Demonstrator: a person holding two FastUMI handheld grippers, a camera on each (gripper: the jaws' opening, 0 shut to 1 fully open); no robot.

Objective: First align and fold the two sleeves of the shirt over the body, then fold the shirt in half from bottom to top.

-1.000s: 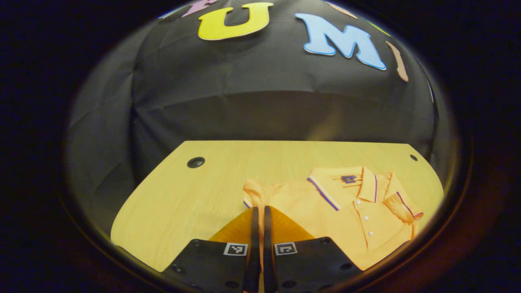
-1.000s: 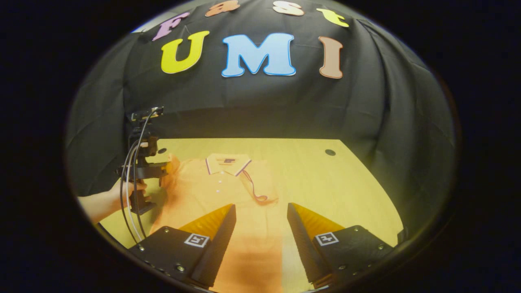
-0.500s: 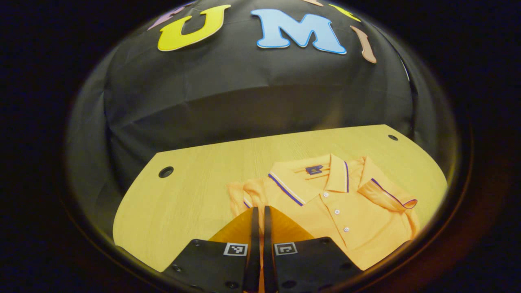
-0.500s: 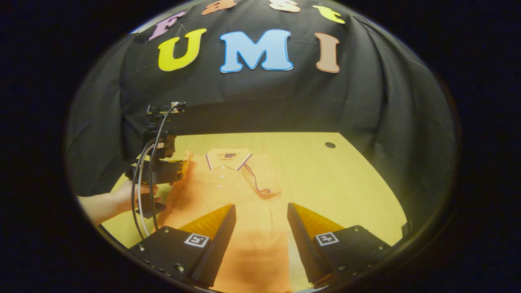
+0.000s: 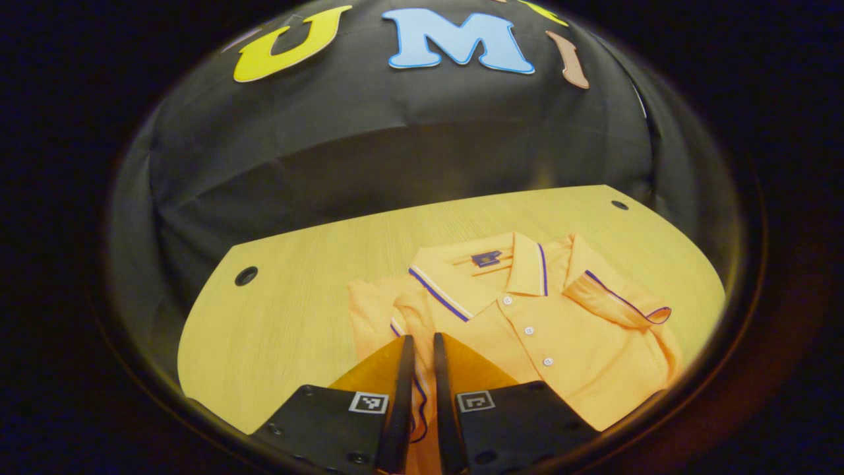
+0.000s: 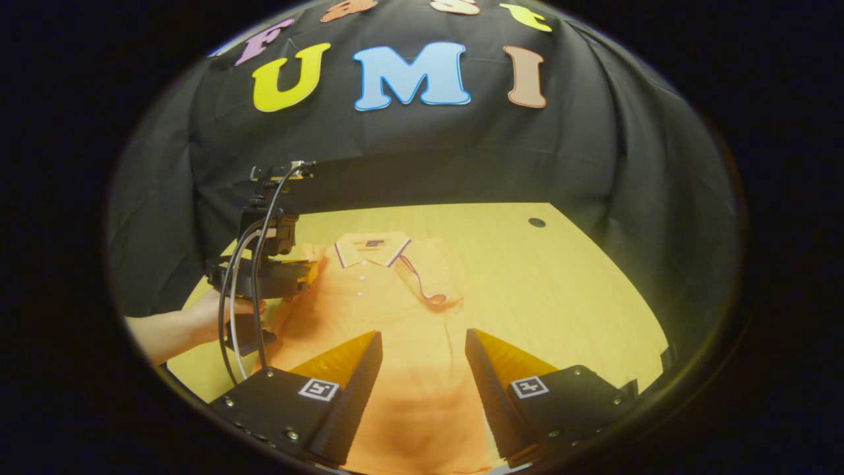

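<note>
An orange polo shirt (image 5: 560, 330) with a purple-trimmed collar lies face up on the wooden table (image 5: 297, 310). One sleeve (image 5: 616, 307) is folded in over the chest. My left gripper (image 5: 420, 343) is shut on the other sleeve's cuff (image 5: 402, 316), with cloth bunched between its narrowly parted fingers. From the right gripper view, the left gripper (image 6: 310, 272) hovers at the shoulder of the shirt (image 6: 389, 310), held by a hand (image 6: 198, 320). My right gripper (image 6: 422, 336) stands open above the shirt's lower body, holding nothing.
The table has a round cable hole (image 5: 246, 276) at one back corner and another cable hole (image 5: 619, 205) at the other. Black cloth walls close in behind and to the sides. Bare wood (image 6: 560, 290) lies beside the shirt.
The left gripper has carried the sleeve inward toward the collar, and its fingers now stand slightly farther apart. The right gripper has edged forward over the shirt, still open.
</note>
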